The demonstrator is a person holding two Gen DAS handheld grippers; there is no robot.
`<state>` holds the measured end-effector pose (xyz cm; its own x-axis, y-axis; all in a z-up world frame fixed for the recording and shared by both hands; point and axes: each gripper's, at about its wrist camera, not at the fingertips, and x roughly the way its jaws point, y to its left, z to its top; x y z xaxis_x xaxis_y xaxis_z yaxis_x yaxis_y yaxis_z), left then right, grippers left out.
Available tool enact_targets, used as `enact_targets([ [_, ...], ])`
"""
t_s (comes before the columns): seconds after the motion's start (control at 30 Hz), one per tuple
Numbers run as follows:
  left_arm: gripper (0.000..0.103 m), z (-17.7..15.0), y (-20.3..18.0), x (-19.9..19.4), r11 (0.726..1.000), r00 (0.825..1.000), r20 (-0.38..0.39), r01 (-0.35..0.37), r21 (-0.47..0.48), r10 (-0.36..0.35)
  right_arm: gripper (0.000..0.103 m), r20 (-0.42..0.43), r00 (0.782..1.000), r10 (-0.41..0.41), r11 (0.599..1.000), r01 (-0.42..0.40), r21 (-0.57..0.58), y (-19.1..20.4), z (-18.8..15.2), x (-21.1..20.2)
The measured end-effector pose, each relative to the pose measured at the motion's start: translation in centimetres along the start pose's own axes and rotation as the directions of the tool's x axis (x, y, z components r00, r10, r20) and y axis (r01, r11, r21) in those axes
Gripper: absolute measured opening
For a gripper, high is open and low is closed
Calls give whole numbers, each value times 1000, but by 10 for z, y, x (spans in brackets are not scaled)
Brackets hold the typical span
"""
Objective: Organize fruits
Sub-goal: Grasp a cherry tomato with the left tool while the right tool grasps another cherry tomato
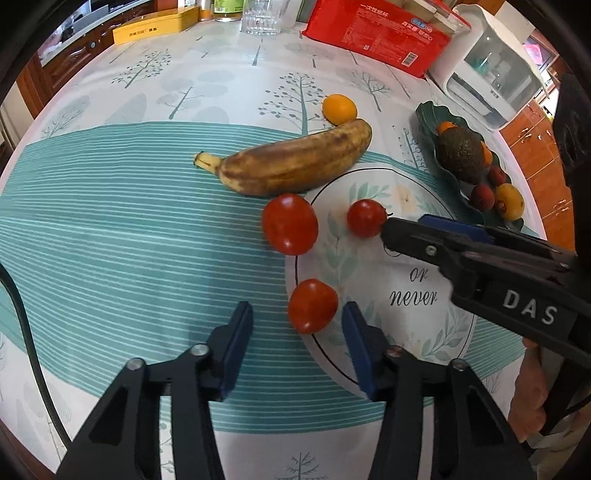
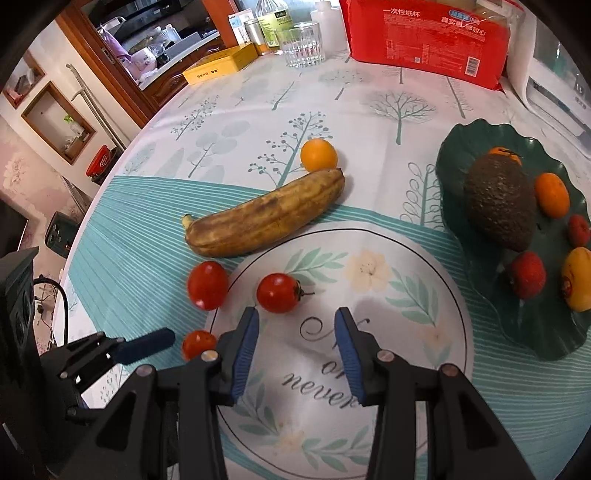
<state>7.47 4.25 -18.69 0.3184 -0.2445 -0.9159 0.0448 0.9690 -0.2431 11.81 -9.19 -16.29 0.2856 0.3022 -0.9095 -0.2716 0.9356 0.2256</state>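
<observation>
Three cherry tomatoes lie by a white plate (image 1: pixel 406 339) (image 2: pixel 388 332). The nearest tomato (image 1: pixel 312 306) (image 2: pixel 197 343) sits on the plate's rim between the tips of my left gripper (image 1: pixel 295 306), close to the right pad; the pads do not touch it. A second tomato (image 1: pixel 365 218) (image 2: pixel 277 292) rests on the plate just ahead of my right gripper (image 2: pixel 297 314) (image 1: pixel 391 227), whose jaws stand apart and empty. The third tomato (image 1: pixel 290 224) (image 2: pixel 207 285) lies off the plate. Behind are a browned banana (image 1: pixel 291 162) (image 2: pixel 266 214) and a small orange (image 1: pixel 339 109) (image 2: pixel 318 155).
A green leaf-shaped dish (image 1: pixel 428 122) (image 2: pixel 461 147) at the right holds an avocado (image 2: pixel 498 199) and several small fruits. At the table's back stand a red package (image 2: pixel 424 33), a glass (image 2: pixel 303 44), a yellow box (image 2: pixel 221 66) and a white appliance (image 1: pixel 491 74).
</observation>
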Motion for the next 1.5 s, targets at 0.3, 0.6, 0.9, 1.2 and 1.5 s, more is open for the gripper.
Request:
enact_targets([
  [0.3,27,6,-6,5,999,1000,-1,20,26,-20,43,-30,998,54,998,-53,43,-1,2,18],
  [0.6,26,7,-2,5,999,999,-7,32,18,-32,34,-3,1000,26,1000,-26,4,8,8,24],
  [0.9,26,9,2,2,1000,1000,-5,22,13,-22,28,4,1000,5,1000,-5,-25,12,9,25],
  [1.2,26,11,4,-8,1000,1000,7,10,4,-10,27,23,1000,21,999,-20,-27,12,5,11],
  [1.5,26,9,-7,-20,1000,1000,16,-2,15,2,27,36,999,35,999,-35,-13,2,-12,-10],
])
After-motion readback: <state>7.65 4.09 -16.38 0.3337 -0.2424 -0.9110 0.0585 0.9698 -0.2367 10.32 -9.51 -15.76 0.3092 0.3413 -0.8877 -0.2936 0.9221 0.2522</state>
